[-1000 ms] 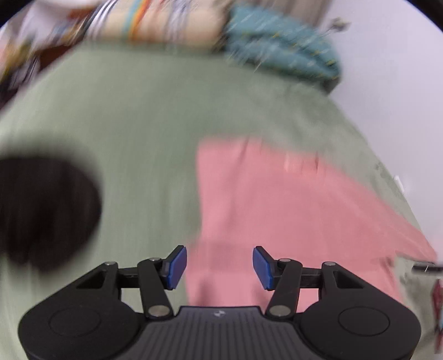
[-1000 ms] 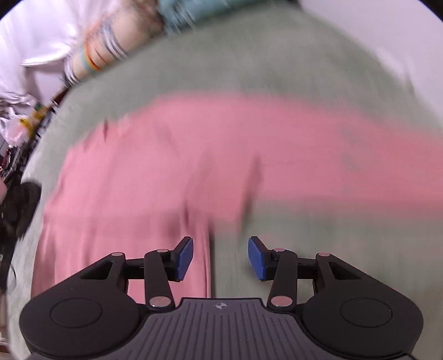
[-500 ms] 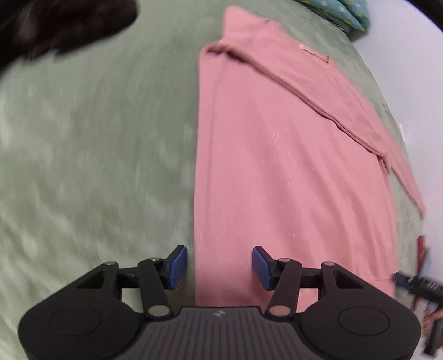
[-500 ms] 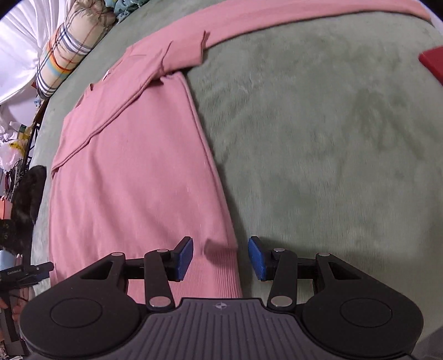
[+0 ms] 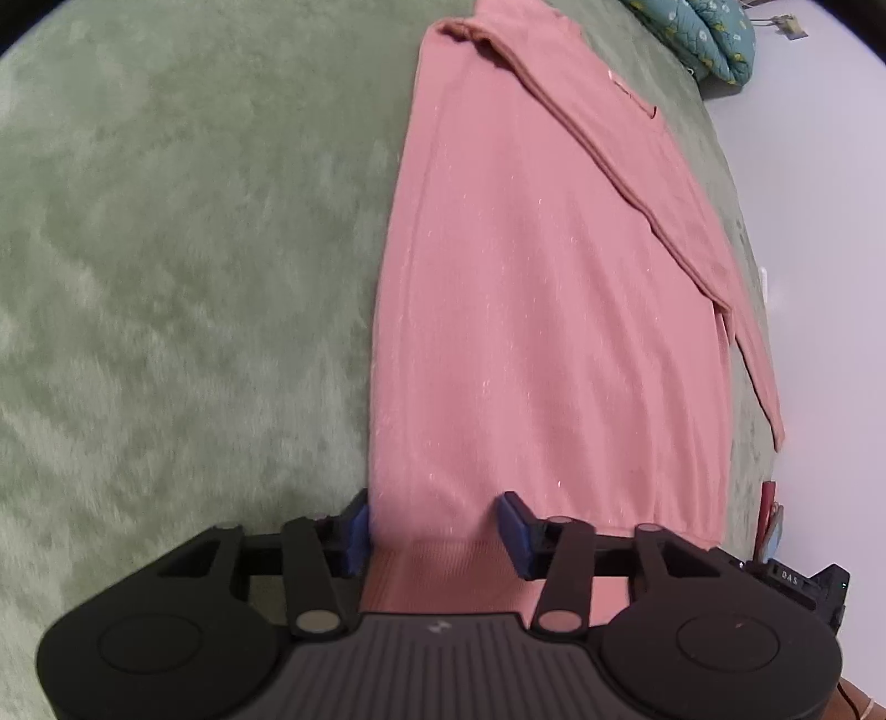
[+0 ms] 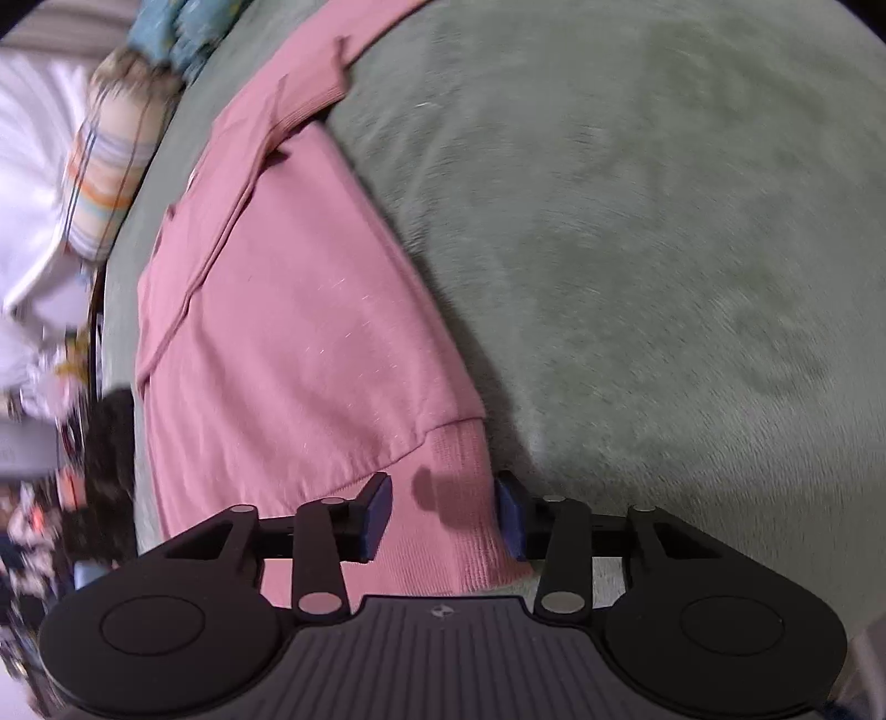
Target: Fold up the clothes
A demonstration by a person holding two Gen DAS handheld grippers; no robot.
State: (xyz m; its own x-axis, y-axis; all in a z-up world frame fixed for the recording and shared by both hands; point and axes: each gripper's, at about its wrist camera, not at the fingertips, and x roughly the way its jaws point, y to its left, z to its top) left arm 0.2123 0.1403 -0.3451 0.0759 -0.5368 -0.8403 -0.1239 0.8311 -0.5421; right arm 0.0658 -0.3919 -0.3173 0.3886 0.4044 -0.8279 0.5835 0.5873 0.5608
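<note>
A pink sweater lies flat on the green blanket, with a teal cushion and a striped pillow beyond its collar end. A second ago both tongs were farther from its hem. Now the left gripper and right gripper, pitched steeply down, straddle its hem corners. Their jaws have just been closing, but the pads are still apart around the fabric.

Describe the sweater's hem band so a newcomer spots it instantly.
A green fleece blanket fills most of the view; one pink sweater lies flat on it. The hem band is the strip across the sweater's end nearest the camera. Unlike the smooth knit above it, it is ribbed, set off by a seam.
</note>
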